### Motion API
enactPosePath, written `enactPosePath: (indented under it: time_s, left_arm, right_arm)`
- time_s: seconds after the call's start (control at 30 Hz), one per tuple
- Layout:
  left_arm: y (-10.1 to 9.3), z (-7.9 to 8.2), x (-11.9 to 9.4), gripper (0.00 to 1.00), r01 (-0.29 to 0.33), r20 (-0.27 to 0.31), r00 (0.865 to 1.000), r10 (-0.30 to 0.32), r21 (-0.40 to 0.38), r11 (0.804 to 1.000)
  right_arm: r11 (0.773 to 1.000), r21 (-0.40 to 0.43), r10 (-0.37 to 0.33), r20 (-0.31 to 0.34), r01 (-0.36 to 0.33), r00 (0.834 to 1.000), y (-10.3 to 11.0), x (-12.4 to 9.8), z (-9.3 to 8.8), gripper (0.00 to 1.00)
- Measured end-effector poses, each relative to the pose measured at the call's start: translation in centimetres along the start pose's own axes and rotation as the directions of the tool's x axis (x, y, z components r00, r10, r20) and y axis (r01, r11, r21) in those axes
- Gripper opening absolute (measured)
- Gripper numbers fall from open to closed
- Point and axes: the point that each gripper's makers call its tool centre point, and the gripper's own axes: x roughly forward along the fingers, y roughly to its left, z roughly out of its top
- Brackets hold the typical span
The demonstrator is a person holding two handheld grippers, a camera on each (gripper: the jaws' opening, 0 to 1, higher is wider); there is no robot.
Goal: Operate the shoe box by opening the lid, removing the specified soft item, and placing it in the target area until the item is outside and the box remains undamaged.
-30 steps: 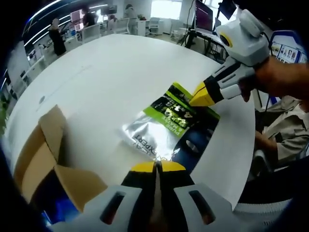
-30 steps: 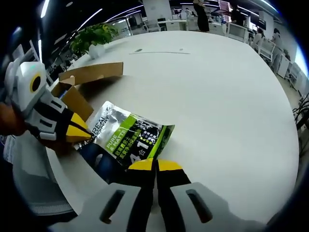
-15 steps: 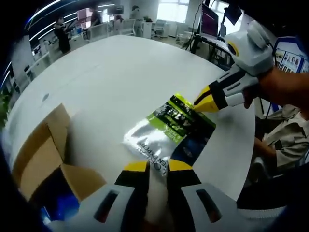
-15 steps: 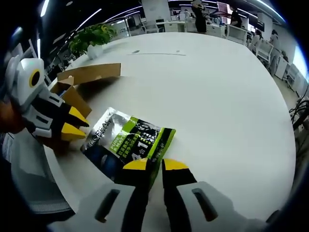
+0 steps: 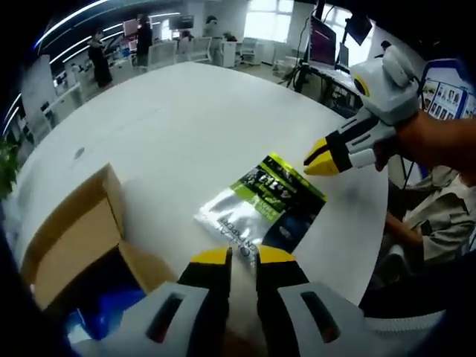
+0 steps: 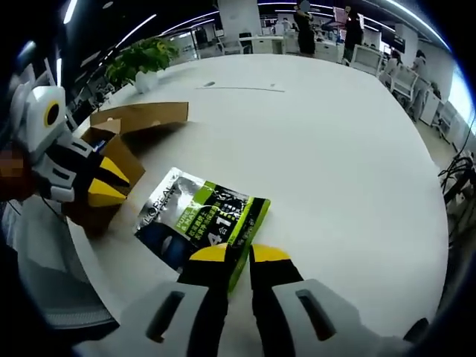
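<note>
A soft silver, green and black pouch (image 5: 264, 202) (image 6: 201, 219) lies flat on the white round table (image 5: 186, 119) (image 6: 327, 149), outside the box. The brown cardboard shoe box (image 5: 71, 238) (image 6: 126, 126) stands open beside it, flaps up, with something blue inside. My left gripper (image 5: 242, 255) is open just short of the pouch's silver end; it enters the right gripper view from the left (image 6: 104, 182). My right gripper (image 6: 239, 253) is open at the pouch's green end, and shows in the left gripper view (image 5: 321, 158) just off that edge. Neither holds anything.
A potted plant (image 6: 145, 56) stands on the table's far edge behind the box. Desks, chairs, monitors (image 5: 323, 37) and people (image 5: 97, 56) surround the table. A person's hand (image 5: 439, 141) holds the right gripper. The table edge runs close beside the pouch.
Both grippers went from shut on the pouch's two ends to open, letting it lie on the table, and both have drawn back slightly from it.
</note>
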Motion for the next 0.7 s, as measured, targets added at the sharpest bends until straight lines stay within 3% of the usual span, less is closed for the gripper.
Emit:
enactPosePath:
  time_s: [0.7]
  left_arm:
    - [0.8,0.4,-3.1,0.09,-0.022,0.063,0.998,0.024,-0.022,1.0]
  right_arm:
    - [0.999,-0.035,-0.003,0.024,0.003,1.0,2.2,-1.6,1.3,0.09]
